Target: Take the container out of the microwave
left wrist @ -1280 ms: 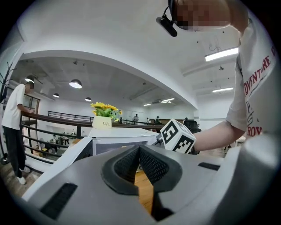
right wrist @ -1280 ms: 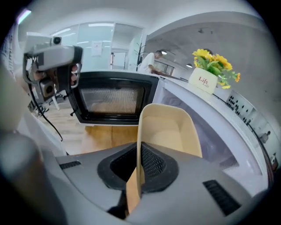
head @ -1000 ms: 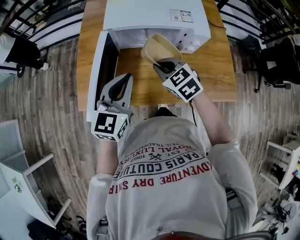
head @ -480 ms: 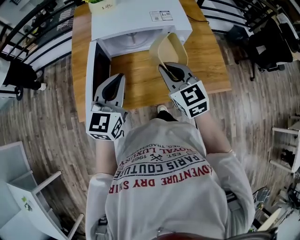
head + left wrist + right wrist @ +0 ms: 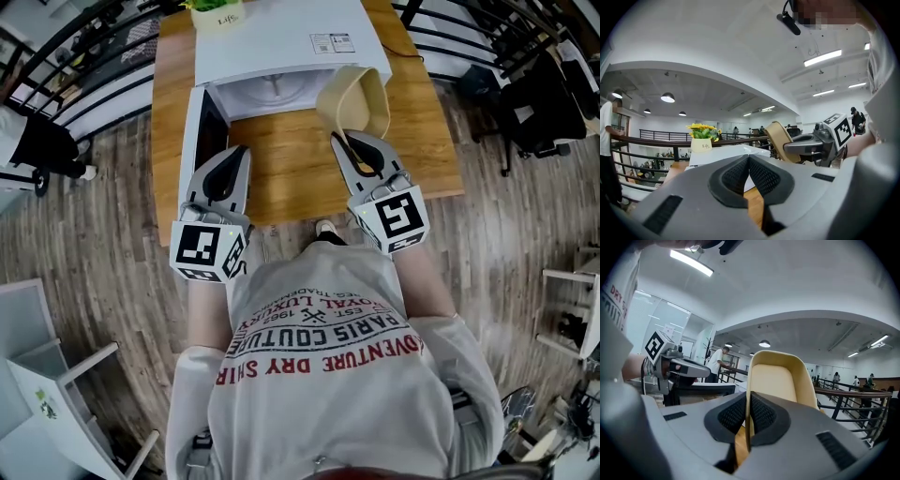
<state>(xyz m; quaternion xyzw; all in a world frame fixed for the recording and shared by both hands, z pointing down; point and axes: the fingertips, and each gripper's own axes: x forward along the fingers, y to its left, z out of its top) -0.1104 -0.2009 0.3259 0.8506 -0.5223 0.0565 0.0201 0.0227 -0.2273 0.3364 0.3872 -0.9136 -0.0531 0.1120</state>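
Observation:
The beige container (image 5: 354, 97) hangs tilted over the wooden table (image 5: 281, 164), in front of the white microwave (image 5: 281, 42) and to the right of its open cavity. My right gripper (image 5: 350, 142) is shut on the container's near rim. In the right gripper view the thin rim (image 5: 746, 427) is pinched between the pads, and the container (image 5: 776, 380) stands up beyond them. My left gripper (image 5: 234, 157) hovers near the open door (image 5: 192, 141), shut with nothing between its jaws (image 5: 748, 161). The left gripper view shows the container (image 5: 779, 139) at the right.
The microwave door swings out to the left, close beside my left gripper. A pot of yellow flowers (image 5: 217, 11) stands on the microwave. Black railings (image 5: 84, 56) run behind the table. A white shelf unit (image 5: 47, 394) stands at the lower left on the wood floor.
My right gripper has lifted the container away from the microwave mouth, toward me and to the right, and tipped it more level. My left gripper rose a little.

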